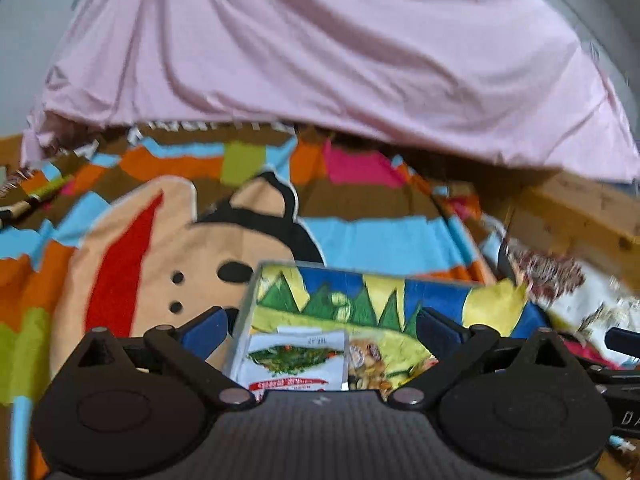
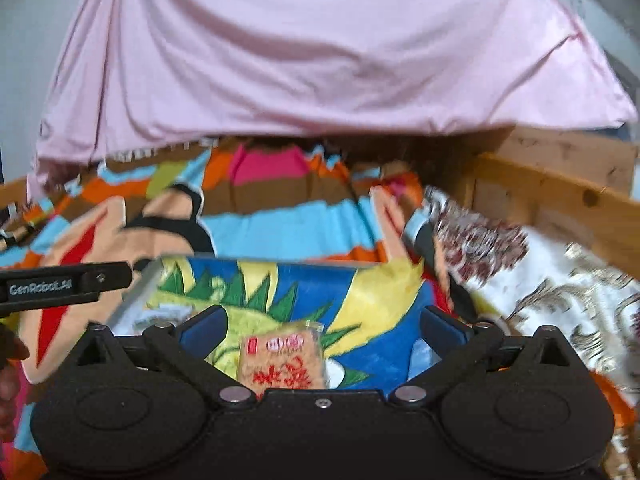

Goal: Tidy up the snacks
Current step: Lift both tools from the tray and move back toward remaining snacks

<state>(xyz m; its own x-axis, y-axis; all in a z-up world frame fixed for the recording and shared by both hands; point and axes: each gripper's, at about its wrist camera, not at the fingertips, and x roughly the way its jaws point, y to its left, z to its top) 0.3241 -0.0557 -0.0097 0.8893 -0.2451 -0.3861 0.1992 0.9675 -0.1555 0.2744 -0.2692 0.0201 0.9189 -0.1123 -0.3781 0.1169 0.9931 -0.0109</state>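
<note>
A clear plastic box (image 1: pixel 250 300) lies on the colourful cartoon blanket, with a bright blue, yellow and green lining. In the left wrist view a white snack packet (image 1: pixel 296 360) with a green picture lies in it, between the spread fingers of my left gripper (image 1: pixel 320 324), which is open above it. In the right wrist view the box (image 2: pixel 136 292) holds a tan snack packet (image 2: pixel 282 360) with red writing. My right gripper (image 2: pixel 322 324) is open over it, fingers wide apart and touching nothing. The left gripper's body (image 2: pixel 64 284) shows at the left.
A pink sheet (image 1: pixel 320 48) hangs over the far side. A wooden bed frame (image 2: pixel 552 196) runs along the right. A white cloth with brown floral print (image 2: pixel 540 276) lies right of the box. The cartoon blanket (image 1: pixel 140 240) covers the rest.
</note>
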